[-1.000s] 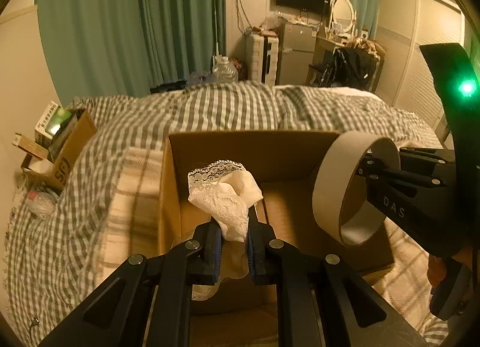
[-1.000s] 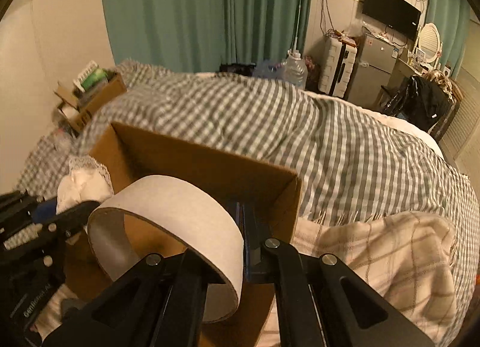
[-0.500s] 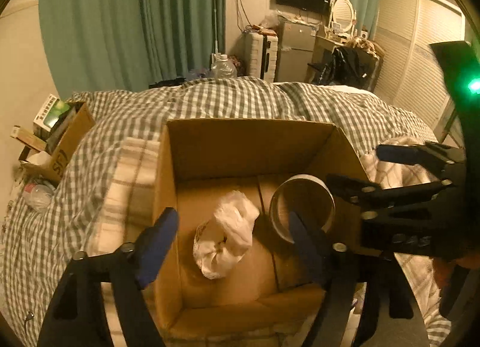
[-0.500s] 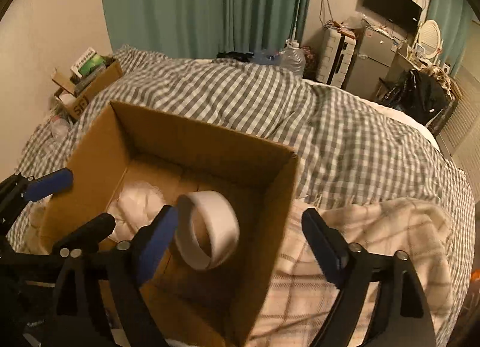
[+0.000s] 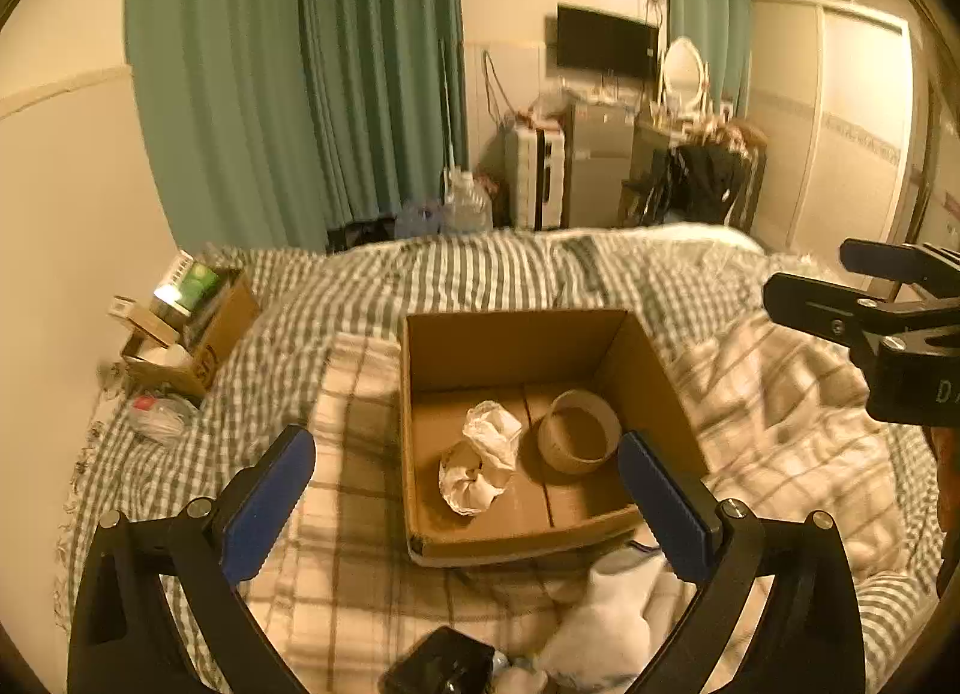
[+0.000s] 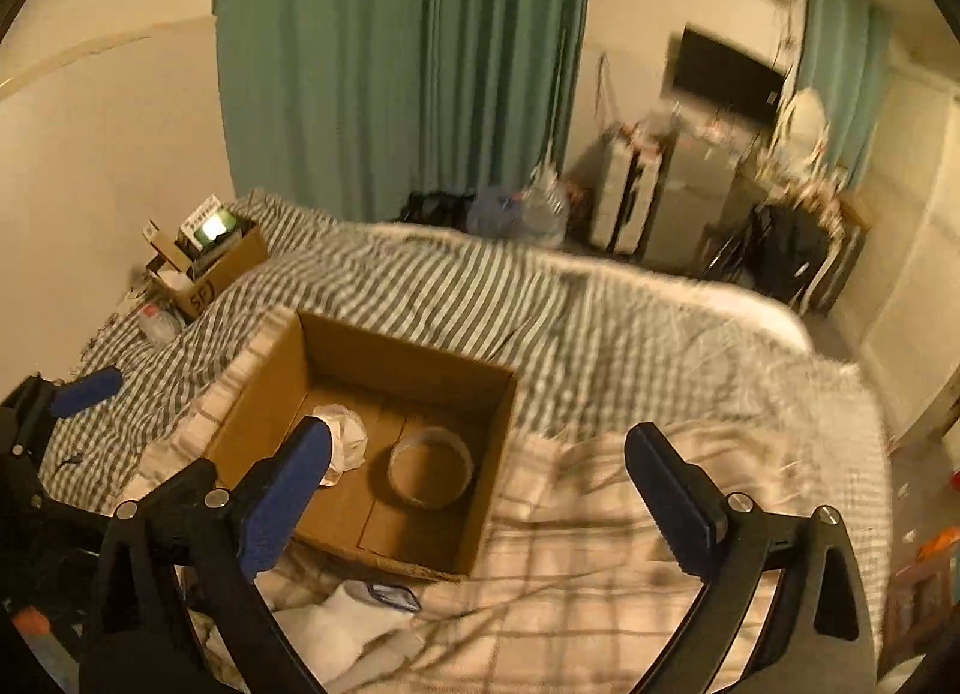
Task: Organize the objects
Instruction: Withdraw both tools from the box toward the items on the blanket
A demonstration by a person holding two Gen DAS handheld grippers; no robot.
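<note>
Resting now in box (image 5: 420, 412): cloth (image 5: 480, 457), tape roll (image 5: 579, 439) | left gripper (image 5: 465, 505), right gripper (image 6: 480, 490) raised higher, jaws apart, empty

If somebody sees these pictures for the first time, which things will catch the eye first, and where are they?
The open brown cardboard box on the checked bedding in the middle draws the eye first. On its floor lie a crumpled white lace cloth on the left and a wide cardboard tape ring beside it on the right. In front, the left gripper and the right gripper both stand wide open and empty, blue pads showing.
</note>
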